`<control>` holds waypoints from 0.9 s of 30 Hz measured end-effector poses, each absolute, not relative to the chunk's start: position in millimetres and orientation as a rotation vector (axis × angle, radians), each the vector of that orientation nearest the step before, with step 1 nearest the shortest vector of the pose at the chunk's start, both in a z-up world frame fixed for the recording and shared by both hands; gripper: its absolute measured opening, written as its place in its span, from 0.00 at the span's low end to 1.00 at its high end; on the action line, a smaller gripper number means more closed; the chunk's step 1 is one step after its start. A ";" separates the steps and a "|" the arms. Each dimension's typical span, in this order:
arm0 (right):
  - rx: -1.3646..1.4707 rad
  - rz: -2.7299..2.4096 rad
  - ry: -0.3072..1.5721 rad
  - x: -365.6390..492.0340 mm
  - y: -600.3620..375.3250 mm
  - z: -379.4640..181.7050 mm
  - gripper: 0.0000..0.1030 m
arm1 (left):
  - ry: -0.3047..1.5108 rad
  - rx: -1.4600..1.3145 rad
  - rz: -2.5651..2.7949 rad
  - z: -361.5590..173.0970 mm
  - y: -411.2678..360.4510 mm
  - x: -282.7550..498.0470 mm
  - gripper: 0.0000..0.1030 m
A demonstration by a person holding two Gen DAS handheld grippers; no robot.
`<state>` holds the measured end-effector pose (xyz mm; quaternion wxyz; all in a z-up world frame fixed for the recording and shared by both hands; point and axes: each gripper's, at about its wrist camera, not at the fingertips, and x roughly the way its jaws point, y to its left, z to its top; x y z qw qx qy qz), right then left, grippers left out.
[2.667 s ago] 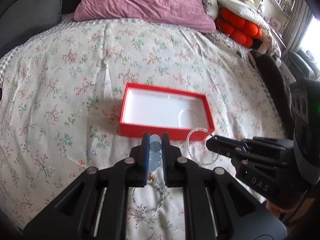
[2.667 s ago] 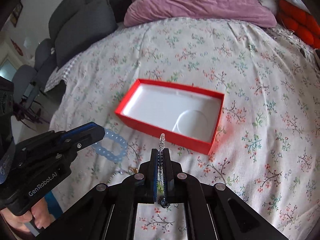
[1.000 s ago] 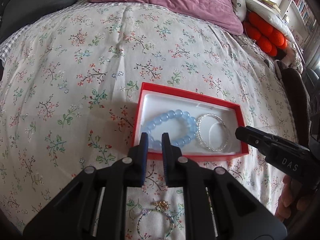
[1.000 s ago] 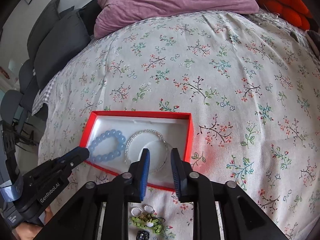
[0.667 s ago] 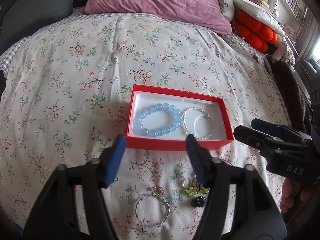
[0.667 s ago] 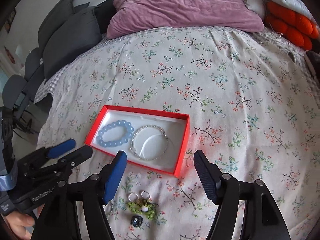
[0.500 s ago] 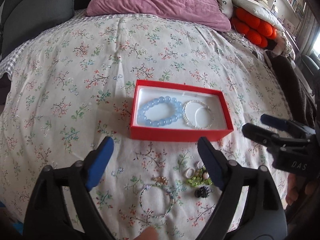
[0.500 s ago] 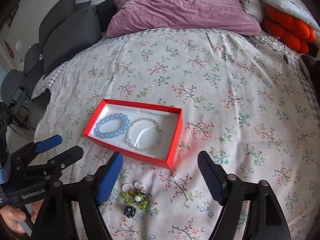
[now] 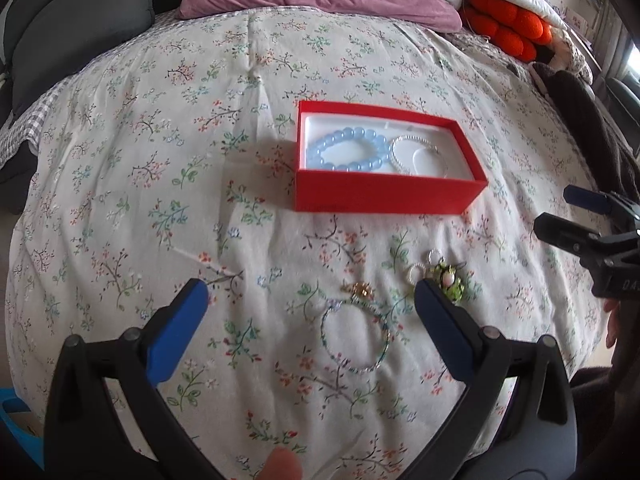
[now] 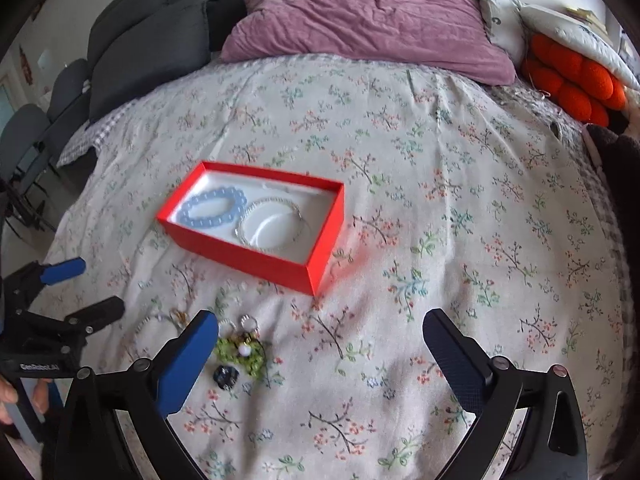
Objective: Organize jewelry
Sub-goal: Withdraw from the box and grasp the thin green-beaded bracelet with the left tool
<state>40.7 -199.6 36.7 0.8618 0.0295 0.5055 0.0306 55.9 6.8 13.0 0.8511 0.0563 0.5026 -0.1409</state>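
A red box (image 9: pixel 384 196) (image 10: pixel 248 258) on the floral bedspread holds a blue bead bracelet (image 9: pixel 348 133) (image 10: pixel 212 193) and a silver bracelet (image 9: pixel 416 137) (image 10: pixel 242 224). Nearer to me lie a thin beaded bracelet (image 9: pixel 325 334), a green cluster piece (image 9: pixel 450 280) (image 10: pixel 240 354), small rings (image 10: pixel 248 322) and a dark piece (image 10: pixel 226 376). My left gripper (image 9: pixel 310 288) (image 10: pixel 96 286) hovers over the thin bracelet, jaws opening wide, gripping nothing. My right gripper (image 10: pixel 320 320) (image 9: pixel 564 212) is opening too, empty, with the green cluster by its left finger.
A purple pillow (image 10: pixel 360 20) lies at the head of the bed, with grey cushions (image 10: pixel 148 44) to its left and an orange cushion (image 10: pixel 576 80) to its right. Dark cloth (image 9: pixel 592 120) lies along the right edge. A fingertip (image 9: pixel 280 464) shows at the bottom.
Both grippers went from nearly shut to wide open and drew back from the box towards the near edge. The blue and silver bracelets, held earlier, now lie in the box.
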 end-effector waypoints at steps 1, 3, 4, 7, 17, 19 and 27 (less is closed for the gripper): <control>0.055 0.059 1.068 39.4 -199.6 34.0 1.00 | 1.060 0.127 -0.299 11.3 7.5 53.3 0.99; 0.050 0.062 1.082 35.7 -201.0 29.5 1.00 | 1.064 0.143 -0.305 7.7 9.1 48.3 0.99; 0.049 0.066 1.087 34.0 -201.2 27.7 1.00 | 1.066 0.150 -0.307 5.7 10.1 46.3 0.99; 0.033 0.073 1.101 28.8 -200.4 23.5 1.00 | 1.076 0.170 -0.312 -0.8 14.1 40.8 0.99; -0.017 0.089 1.157 16.7 -194.6 0.5 1.00 | 1.154 0.184 -0.323 -33.5 36.3 35.8 0.99; -0.035 0.089 1.172 15.6 -192.9 -5.2 1.00 | 1.159 0.181 -0.353 -37.3 36.7 34.1 0.99; -0.053 0.099 1.200 15.0 -187.5 -13.1 1.00 | 1.165 0.092 -0.479 -35.4 26.6 36.7 0.96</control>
